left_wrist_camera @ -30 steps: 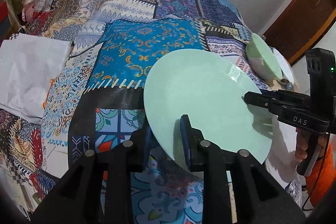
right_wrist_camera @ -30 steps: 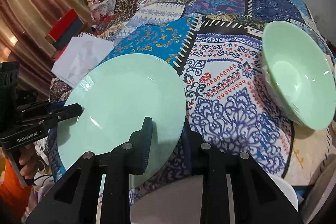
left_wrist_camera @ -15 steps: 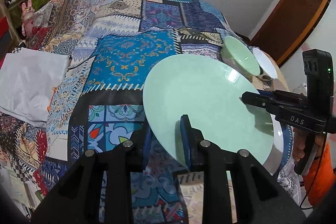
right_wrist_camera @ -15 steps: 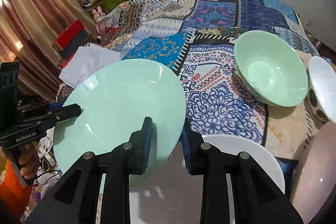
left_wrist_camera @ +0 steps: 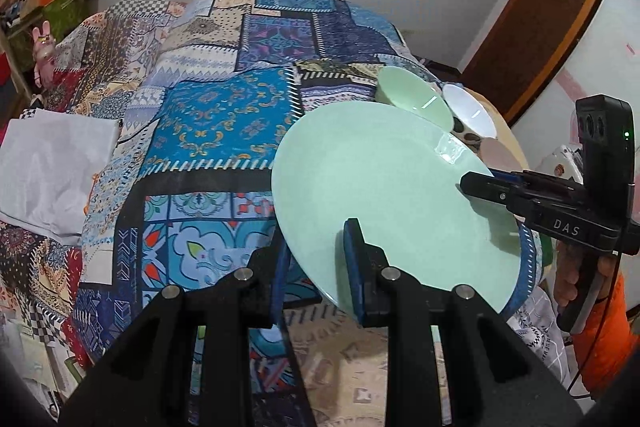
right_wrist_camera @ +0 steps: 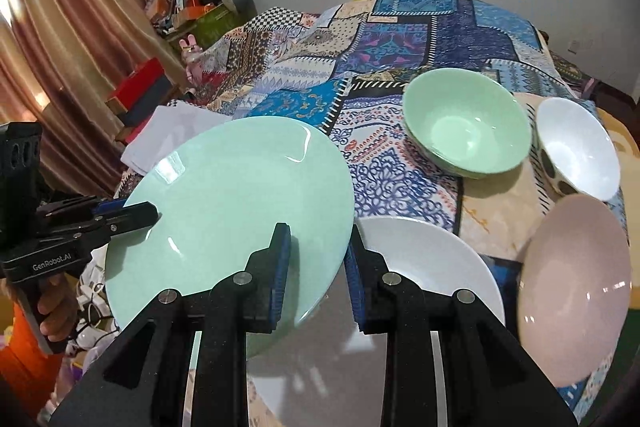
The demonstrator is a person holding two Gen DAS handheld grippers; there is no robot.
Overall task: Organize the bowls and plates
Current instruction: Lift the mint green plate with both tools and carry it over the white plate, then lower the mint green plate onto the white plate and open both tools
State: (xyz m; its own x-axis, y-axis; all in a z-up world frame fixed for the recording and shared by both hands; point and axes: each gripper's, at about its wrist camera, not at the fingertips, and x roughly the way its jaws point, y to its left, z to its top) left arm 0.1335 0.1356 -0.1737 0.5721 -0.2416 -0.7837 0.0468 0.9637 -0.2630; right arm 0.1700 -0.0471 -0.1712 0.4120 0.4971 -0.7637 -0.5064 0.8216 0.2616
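A pale green plate [left_wrist_camera: 384, 187] [right_wrist_camera: 236, 211] is held in the air above the patchwork-covered table, gripped at two opposite edges. My left gripper [left_wrist_camera: 318, 279] is shut on its near-left rim; it shows from the side in the right wrist view [right_wrist_camera: 148, 213]. My right gripper [right_wrist_camera: 318, 267] is shut on its near-right rim; it shows from the side in the left wrist view [left_wrist_camera: 466, 183]. Below and right lie a white plate [right_wrist_camera: 432, 267], a pink plate [right_wrist_camera: 572, 291], a green bowl [right_wrist_camera: 468, 123] and a white bowl with dark spots [right_wrist_camera: 576, 147].
A patchwork cloth [left_wrist_camera: 224, 123] covers the table. A folded white cloth [left_wrist_camera: 52, 167] lies at its left edge. Cluttered shelves and boxes [right_wrist_camera: 188, 7] stand behind. A wooden door [left_wrist_camera: 548, 27] is at the far right.
Both grippers have lifted the green plate higher and pulled back from the table. More of the white plate, pink plate and bowls has come into view.
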